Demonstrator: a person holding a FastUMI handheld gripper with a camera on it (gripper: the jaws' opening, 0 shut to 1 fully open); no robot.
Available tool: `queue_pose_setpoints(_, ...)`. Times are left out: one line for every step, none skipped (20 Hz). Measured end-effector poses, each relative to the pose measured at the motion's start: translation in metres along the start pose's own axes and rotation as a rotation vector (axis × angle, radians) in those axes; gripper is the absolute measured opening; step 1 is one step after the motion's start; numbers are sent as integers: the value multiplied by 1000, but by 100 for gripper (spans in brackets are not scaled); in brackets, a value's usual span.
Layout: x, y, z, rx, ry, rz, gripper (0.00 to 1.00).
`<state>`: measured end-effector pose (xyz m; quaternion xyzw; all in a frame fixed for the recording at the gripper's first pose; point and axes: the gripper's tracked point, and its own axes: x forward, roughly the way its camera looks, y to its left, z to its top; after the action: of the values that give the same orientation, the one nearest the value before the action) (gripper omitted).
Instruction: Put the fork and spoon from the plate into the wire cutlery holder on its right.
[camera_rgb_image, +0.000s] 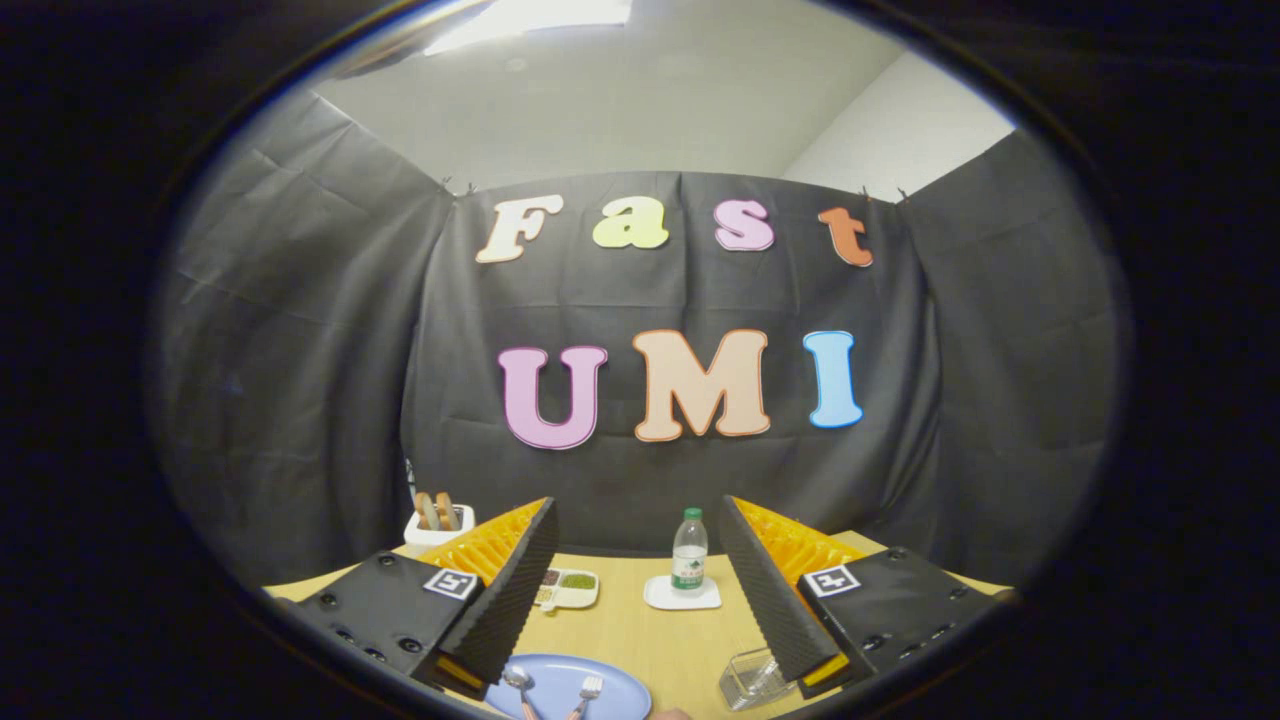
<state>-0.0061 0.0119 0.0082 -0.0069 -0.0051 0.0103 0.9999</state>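
A blue plate (560, 680) lies on the wooden table just below and between my fingers. On it rest a spoon (519, 682) to the left and a fork (589, 688) to the right, heads pointing away from me. The wire cutlery holder (752, 678) stands to the plate's right, partly behind my right finger (775, 590). My gripper (640, 600) hangs above the table, open wide, with nothing between its fingers.
Beyond the fingers a plastic water bottle (689, 550) stands on a small white square dish (683, 595). A white divided tray (568, 588) with dark and green contents lies left of it. A white box (438, 520) holding brown items sits at the far left.
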Motion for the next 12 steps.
queue_pose_setpoints(0, 0, 1, -3, 0, 1, 100)
queue_pose_setpoints(0, 0, 1, -4, 1, 1, 100)
queue_pose_setpoints(-1, 1, 0, -3, 5, 4, 100)
queue_pose_setpoints(-1, 3, -3, -2, 13, 6, 100)
queue_pose_setpoints(-1, 4, -6, 0, 25, 8, 100)
queue_pose_setpoints(-1, 4, -8, 2, 36, 10, 100)
queue_pose_setpoints(-1, 6, -10, 10, 44, 15, 100)
queue_pose_setpoints(-1, 8, -9, 18, 44, 21, 100)
queue_pose_setpoints(-1, 9, -7, 22, 41, 23, 100)
queue_pose_setpoints(-1, 10, -8, 21, 41, 27, 100)
queue_pose_setpoints(0, 12, -10, 18, 46, 32, 100)
queue_pose_setpoints(0, 15, -15, 18, 56, 40, 100)
